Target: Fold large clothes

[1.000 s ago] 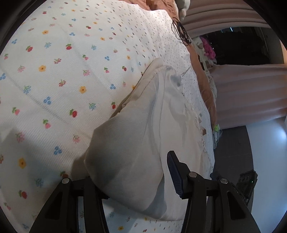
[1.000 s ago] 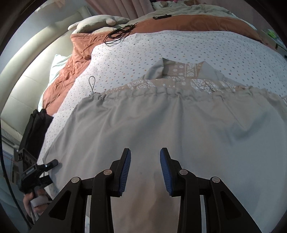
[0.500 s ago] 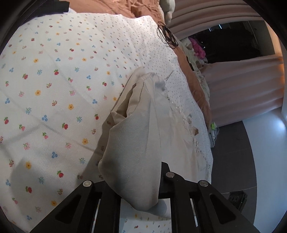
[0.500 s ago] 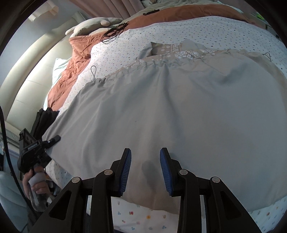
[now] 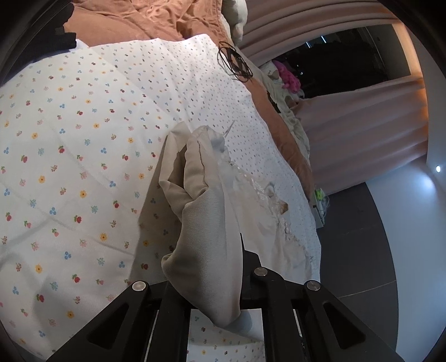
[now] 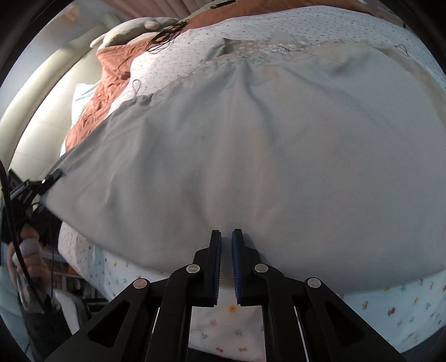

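A large pale grey-beige garment [image 6: 264, 144] with a lace-trimmed top edge lies spread on the flowered bedspread [image 6: 390, 303]. My right gripper [image 6: 226, 250] has its jaws nearly together over the garment's near hem; a thin gap shows between the blue pads. My left gripper [image 5: 211, 281] is shut on a corner of the garment [image 5: 206, 222] and lifts it off the bed, the cloth draping over the fingers. The left gripper also shows at the left edge of the right wrist view [image 6: 50, 178], holding that corner.
The bedspread [image 5: 69, 167] covers the bed. A rust-coloured blanket [image 5: 133, 19] and a pillow [image 6: 131, 30] lie at the head. A coiled black cable [image 5: 234, 62] rests on the bed. Curtains [image 5: 362, 125] and dark floor [image 5: 356, 250] are to the right.
My left gripper has closed on the garment corner and lifted it. My right gripper has pulled back to the near hem and its jaws have closed from wide open to nearly shut.
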`<state>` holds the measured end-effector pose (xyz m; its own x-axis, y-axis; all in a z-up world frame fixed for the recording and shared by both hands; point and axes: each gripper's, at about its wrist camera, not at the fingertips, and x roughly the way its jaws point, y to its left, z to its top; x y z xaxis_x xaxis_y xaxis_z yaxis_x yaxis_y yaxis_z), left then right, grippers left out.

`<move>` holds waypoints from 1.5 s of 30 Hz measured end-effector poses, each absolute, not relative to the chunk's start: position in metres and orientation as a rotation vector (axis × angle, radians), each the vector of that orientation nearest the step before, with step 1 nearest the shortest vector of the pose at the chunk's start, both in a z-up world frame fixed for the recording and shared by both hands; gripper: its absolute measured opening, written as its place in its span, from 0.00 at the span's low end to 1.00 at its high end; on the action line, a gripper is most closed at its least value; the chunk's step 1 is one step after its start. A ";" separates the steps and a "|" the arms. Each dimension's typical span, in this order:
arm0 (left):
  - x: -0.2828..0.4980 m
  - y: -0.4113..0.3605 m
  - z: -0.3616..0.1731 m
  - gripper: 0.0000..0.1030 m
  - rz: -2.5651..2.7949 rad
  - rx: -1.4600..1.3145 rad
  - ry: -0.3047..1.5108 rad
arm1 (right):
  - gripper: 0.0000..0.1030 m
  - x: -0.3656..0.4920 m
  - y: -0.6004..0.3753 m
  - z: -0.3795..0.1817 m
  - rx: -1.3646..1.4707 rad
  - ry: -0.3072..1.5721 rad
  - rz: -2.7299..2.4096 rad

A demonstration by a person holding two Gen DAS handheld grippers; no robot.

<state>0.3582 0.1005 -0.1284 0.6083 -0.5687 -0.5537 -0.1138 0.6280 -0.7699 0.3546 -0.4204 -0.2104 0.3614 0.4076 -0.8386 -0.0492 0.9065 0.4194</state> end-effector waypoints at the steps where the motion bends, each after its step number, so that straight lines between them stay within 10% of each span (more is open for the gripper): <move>1: 0.359 0.101 -0.129 0.09 -0.305 -0.874 0.901 | 0.07 0.359 -0.422 -0.211 0.353 1.165 0.293; 21: 0.357 0.113 -0.149 0.08 -0.279 -0.900 0.938 | 0.02 0.467 -0.415 -0.217 0.304 1.150 0.242; 45: 0.388 0.014 -0.004 0.07 -0.505 -0.708 0.773 | 0.04 0.351 -0.439 -0.201 0.474 1.107 0.377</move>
